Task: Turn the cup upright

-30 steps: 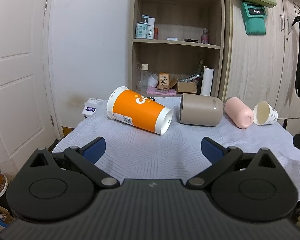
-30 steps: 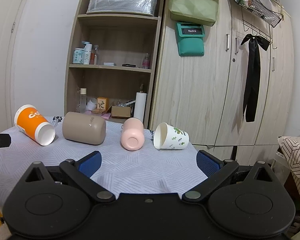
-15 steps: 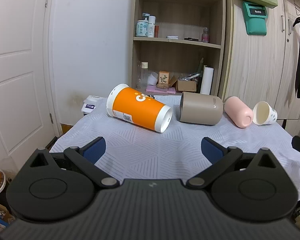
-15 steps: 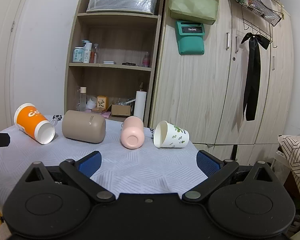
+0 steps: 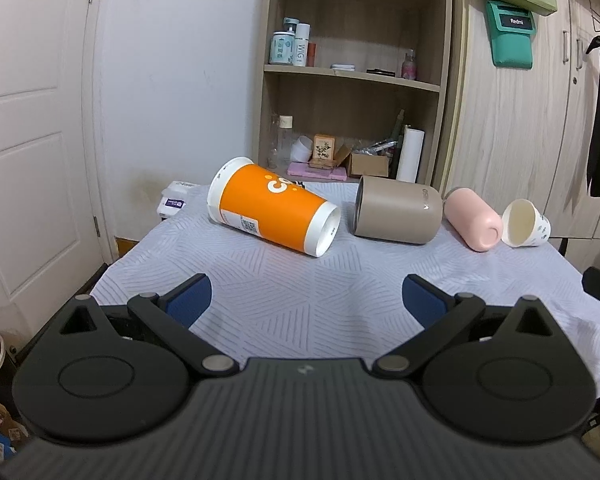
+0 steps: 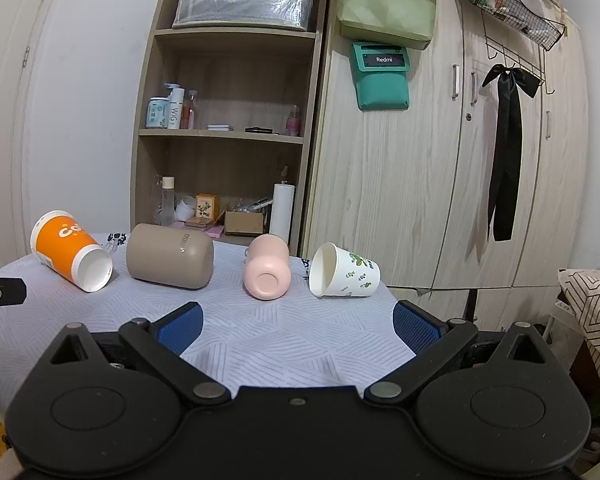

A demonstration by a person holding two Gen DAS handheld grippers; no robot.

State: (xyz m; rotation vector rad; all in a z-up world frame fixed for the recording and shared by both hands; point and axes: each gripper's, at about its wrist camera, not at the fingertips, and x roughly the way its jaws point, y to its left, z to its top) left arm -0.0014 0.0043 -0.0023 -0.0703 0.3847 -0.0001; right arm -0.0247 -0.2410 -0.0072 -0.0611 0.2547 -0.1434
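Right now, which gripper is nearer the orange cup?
Left. The left gripper faces the orange cup almost straight ahead; the right gripper sits further right, with that cup far off to its left.

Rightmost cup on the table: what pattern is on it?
White cup with green leaf sprigs, clearest in the right wrist view.

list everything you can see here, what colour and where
orange cup: 1, orange and white, lying on its side, left end of the row
taupe cup: 1, lying on its side, beside the orange one
pink cup: 1, on its side, base toward the right wrist camera
leaf-print cup: 1, white, on its side, right end
table cloth: 1, pale patterned, under the cups
shelf unit: 1, wood, behind the table, holding bottles and boxes
wardrobe: 1, light wood, right of the shelf
left gripper: open, empty
right gripper: open, empty
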